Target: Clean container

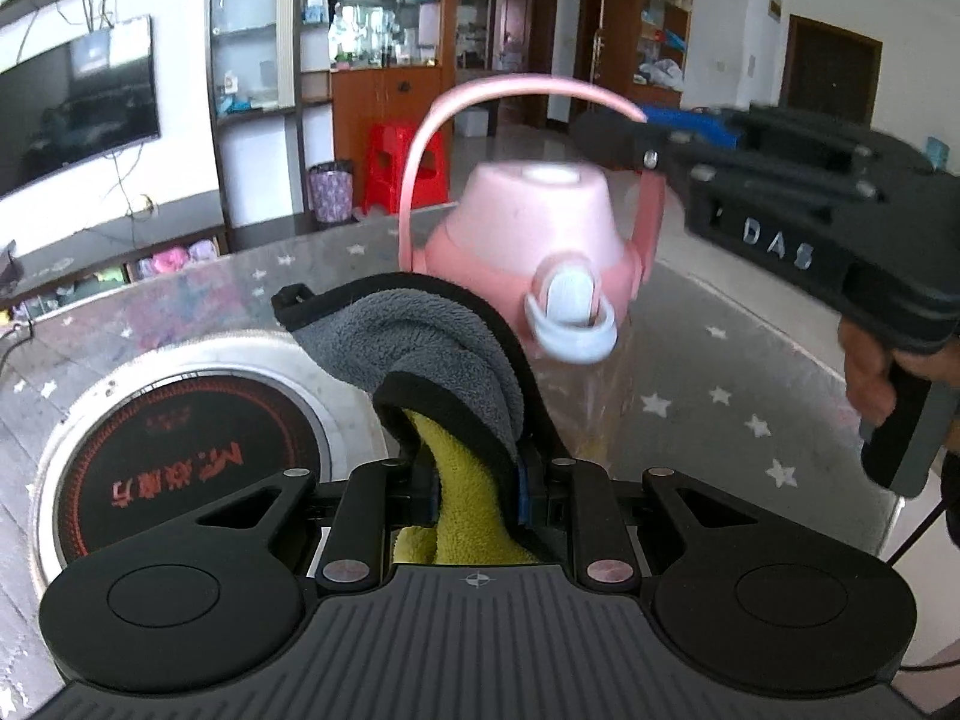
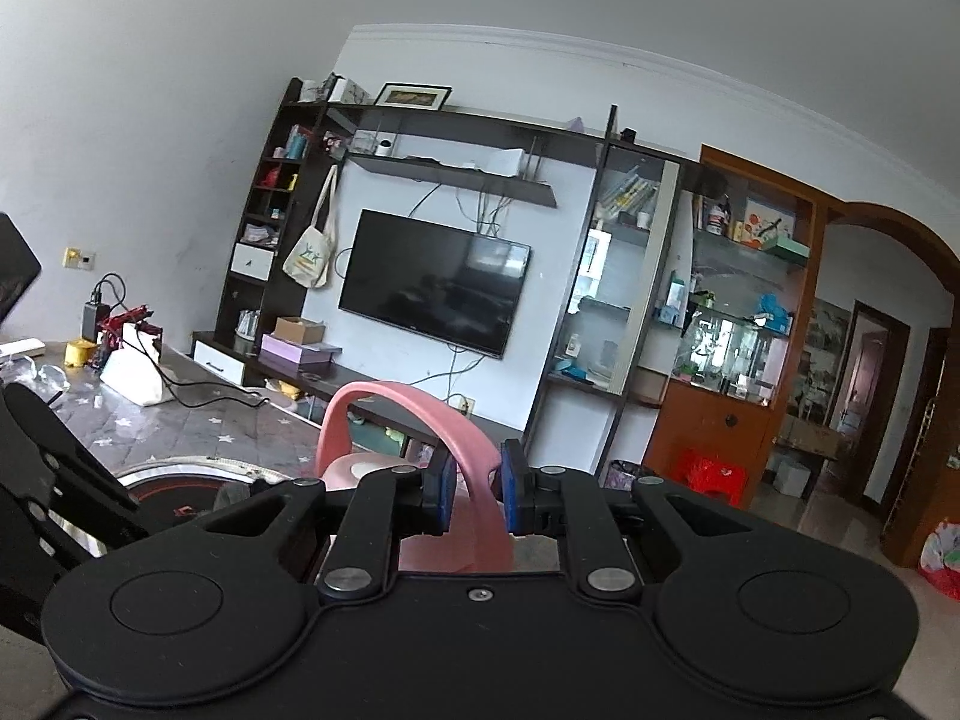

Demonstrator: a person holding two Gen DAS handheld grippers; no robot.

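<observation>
- Holding a folded cloth [image 1: 420, 354], grey on one face and yellow on the other, the left gripper [image 1: 474, 480] is pinching it tight between its two fingers, so the cloth is bulging forward toward the bottle.
- Standing just ahead of that cloth is the container, a pink-lidded bottle [image 1: 534, 228] with a clear body [image 1: 594, 396], resting on the star-patterned table [image 1: 720, 360]; whether cloth and bottle are actually touching, I cannot tell from where I am looking.
- Reaching in from the right, the right gripper [image 2: 474, 495] is straddling the pink carry strap [image 2: 420, 402]; its blue pads [image 2: 513, 492] are sitting either side of the strap, and it looks to me to be closed on it, though a sliver of gap is showing on one side.
- Sitting on the table to the left of the bottle is a round cooktop [image 1: 180, 456] with red markings, near the cloth but not part of the wiping.
- Judging by this, the bottle is being steadied by its strap while the cloth is being brought against its side.
- Doing this well means keeping the strap taut, since a soft strap lets the bottle swing away under pressure, and pressing the cloth's broad face, not its edge, against the clear wall.
</observation>
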